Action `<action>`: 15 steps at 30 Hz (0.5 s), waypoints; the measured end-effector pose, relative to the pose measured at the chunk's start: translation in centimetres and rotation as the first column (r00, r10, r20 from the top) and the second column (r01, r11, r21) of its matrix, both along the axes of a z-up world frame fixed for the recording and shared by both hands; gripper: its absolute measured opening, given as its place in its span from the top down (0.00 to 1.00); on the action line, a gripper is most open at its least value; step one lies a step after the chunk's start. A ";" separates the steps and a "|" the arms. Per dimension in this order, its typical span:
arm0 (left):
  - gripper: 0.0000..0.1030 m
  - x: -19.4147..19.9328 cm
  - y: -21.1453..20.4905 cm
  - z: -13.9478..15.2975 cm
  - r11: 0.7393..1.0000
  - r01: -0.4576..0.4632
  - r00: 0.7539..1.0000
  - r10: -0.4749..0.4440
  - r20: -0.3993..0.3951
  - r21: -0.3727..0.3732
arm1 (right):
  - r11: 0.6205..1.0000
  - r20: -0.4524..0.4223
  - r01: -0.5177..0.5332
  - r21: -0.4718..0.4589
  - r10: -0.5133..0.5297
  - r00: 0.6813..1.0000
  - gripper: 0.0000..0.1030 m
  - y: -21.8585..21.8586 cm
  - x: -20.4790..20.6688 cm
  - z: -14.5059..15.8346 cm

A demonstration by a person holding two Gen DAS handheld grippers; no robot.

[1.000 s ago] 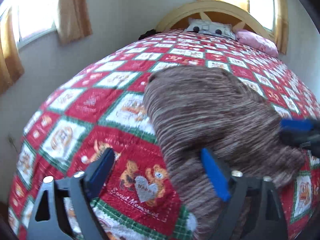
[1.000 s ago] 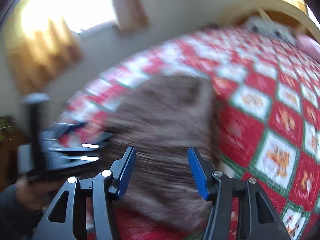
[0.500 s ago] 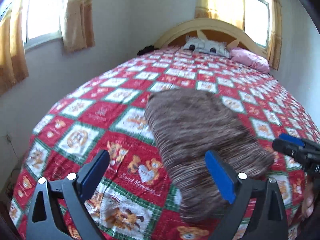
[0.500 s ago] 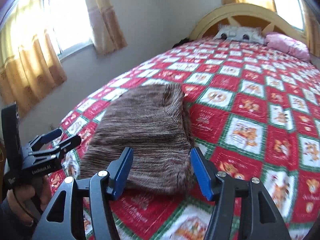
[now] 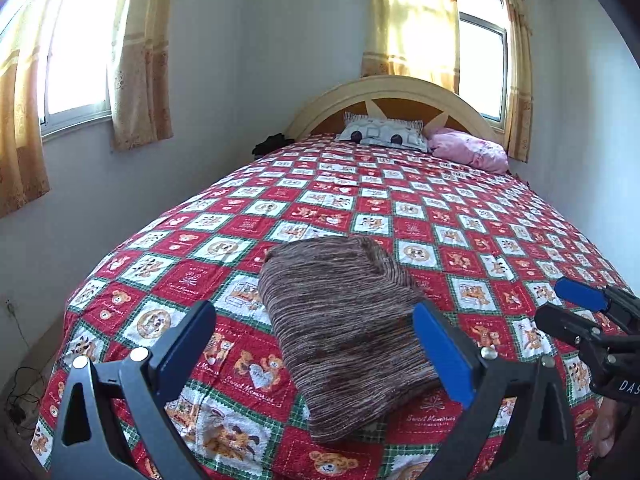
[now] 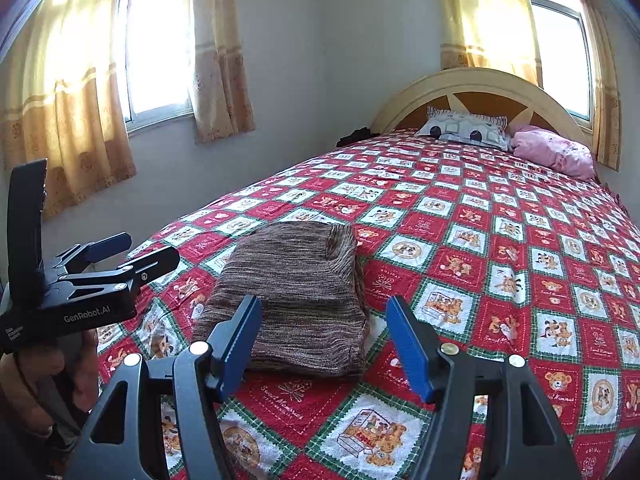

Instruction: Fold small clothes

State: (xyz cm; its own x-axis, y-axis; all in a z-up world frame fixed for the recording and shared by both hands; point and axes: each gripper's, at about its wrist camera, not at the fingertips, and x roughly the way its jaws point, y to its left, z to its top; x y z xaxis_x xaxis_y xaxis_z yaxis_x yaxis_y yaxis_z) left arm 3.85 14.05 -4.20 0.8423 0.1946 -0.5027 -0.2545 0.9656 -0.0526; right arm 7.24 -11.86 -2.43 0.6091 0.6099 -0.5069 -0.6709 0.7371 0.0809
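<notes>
Although both claws hang clear above the bed, the folded brown knit garment lies near the foot of the quilt, toward six o'clock in the left wrist view and just left of centre, about seven o'clock of the middle, in the right wrist view. The left gripper has its blue pads spread wide with nothing clamped; the cloth only shows behind the gap. The right gripper likewise stands apart and empty, its jaws parted over the garment's near edge without touching it. The knit looks soft, light and limp, thick enough in its stacked layers to keep a squarish bundle but likely to sag or unfold if lifted by one layer alone. I would judge it not slippery, since the ribbed weave should catch on the pads and on the quilt. A sound hold would pinch all layers together at the near folded edge, one claw at each corner, at roughly five and seven o'clock of the bundle. The pillows at twelve o'clock lie well apart.
</notes>
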 end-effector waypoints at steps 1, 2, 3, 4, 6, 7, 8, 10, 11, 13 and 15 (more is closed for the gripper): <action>0.02 0.0 -0.1 0.0 1.000 0.001 1.000 -0.001 0.003 0.001 | 1.000 -0.002 -0.001 0.005 0.001 1.000 0.36 -0.1 0.0 0.0; 0.02 0.0 -0.1 0.1 1.000 0.002 1.000 -0.002 0.004 0.002 | 1.000 -0.003 0.000 0.008 0.000 1.000 0.36 -0.1 0.0 0.1; 0.02 -0.1 -0.2 0.1 1.000 0.001 1.000 -0.001 0.006 0.005 | 1.000 -0.003 0.001 0.008 -0.001 1.000 0.36 -0.1 -0.1 0.1; 0.02 -0.1 -0.2 0.1 1.000 0.002 1.000 -0.002 0.008 0.005 | 1.000 0.000 0.002 0.008 -0.002 1.000 0.36 -0.1 -0.2 0.1; 0.02 -0.2 -0.4 0.3 1.000 -0.001 1.000 0.000 0.017 0.013 | 1.000 0.003 0.002 0.010 -0.002 1.000 0.36 -0.1 -0.3 0.1; 0.02 -0.3 -0.5 0.4 1.000 -0.001 1.000 0.001 0.021 0.017 | 1.000 0.007 0.001 0.013 -0.001 1.000 0.36 -0.1 -0.5 0.1; 0.02 -0.4 -0.5 0.5 1.000 -0.001 1.000 0.001 0.027 0.022 | 1.000 0.009 0.000 0.015 0.000 1.000 0.36 -0.2 -0.6 0.2; 0.02 -0.5 -0.6 0.7 1.000 -0.005 0.999 0.004 0.033 0.028 | 1.000 0.014 0.000 0.017 0.000 1.000 0.36 -0.3 -0.7 0.2; 0.02 -0.5 -0.6 0.8 1.000 -0.005 0.999 0.004 0.033 0.028 | 1.000 0.016 0.000 0.017 0.000 1.000 0.36 -0.3 -0.8 0.3; 0.02 -0.6 -0.6 0.9 1.000 -0.007 0.999 0.006 0.036 0.025 | 1.000 0.016 0.002 0.020 -0.002 1.000 0.36 -0.4 -0.8 0.3; 0.02 -0.7 -0.6 1.1 1.000 -0.010 0.999 0.009 0.041 0.025 | 1.000 0.020 0.003 0.026 -0.004 1.000 0.36 -0.6 -0.9 0.4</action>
